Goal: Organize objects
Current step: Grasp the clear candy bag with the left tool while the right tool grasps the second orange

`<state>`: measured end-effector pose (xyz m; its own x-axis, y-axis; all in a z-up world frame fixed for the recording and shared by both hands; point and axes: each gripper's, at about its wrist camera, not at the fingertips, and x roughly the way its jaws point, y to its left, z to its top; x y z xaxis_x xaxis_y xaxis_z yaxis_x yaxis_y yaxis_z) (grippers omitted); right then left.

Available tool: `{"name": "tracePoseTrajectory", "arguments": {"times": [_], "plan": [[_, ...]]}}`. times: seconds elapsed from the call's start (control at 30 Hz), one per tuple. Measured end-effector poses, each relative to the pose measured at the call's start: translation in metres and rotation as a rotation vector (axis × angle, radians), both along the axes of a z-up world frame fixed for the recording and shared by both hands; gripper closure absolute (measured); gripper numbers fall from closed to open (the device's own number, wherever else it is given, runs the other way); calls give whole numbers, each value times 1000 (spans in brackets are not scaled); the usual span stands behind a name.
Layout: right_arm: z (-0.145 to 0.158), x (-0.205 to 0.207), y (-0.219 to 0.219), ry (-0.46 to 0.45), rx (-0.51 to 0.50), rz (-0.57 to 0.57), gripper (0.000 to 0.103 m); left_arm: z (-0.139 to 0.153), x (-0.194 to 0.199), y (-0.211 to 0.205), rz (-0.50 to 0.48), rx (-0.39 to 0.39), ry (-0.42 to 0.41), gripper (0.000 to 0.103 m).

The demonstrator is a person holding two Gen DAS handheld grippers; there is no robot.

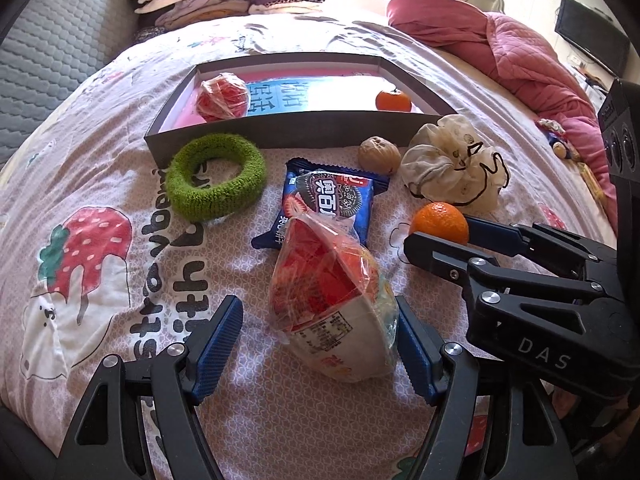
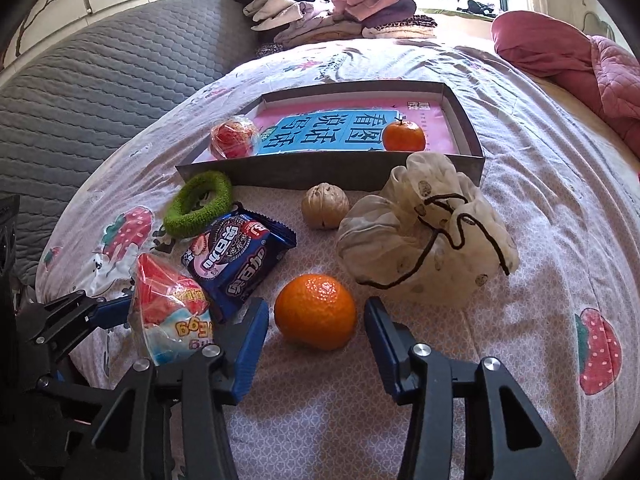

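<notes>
A strawberry-print bedsheet (image 2: 540,240) covers the bed; folded clothes (image 2: 332,8) pile beside a grey quilted mat (image 2: 100,92), a pink quilt (image 1: 512,52) lies bunched near a dark monitor (image 1: 592,36).

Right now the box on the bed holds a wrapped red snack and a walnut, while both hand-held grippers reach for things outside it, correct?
Not quite. The second thing in the box is an orange, not a walnut; the walnut lies on the bed in front of the box. The right wrist view shows it. The wrapped red snack is inside, as you said.
</notes>
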<state>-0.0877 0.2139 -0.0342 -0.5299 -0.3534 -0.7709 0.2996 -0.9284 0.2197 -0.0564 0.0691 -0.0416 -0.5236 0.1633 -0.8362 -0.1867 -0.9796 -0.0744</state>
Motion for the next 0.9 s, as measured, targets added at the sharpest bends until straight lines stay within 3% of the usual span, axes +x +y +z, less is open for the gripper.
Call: {"name": "tracePoseTrajectory", "arguments": {"times": [0.47, 0.7, 0.9], "plan": [[2, 2, 1, 15, -20, 6, 62, -5, -6, -10, -4, 50, -7, 29], [3, 4, 1, 18, -12, 6, 62, -3, -5, -12, -27, 71, 9, 41], [3, 5, 0, 20, -11, 12, 62, -3, -5, -17, -20, 105, -2, 43]]}}
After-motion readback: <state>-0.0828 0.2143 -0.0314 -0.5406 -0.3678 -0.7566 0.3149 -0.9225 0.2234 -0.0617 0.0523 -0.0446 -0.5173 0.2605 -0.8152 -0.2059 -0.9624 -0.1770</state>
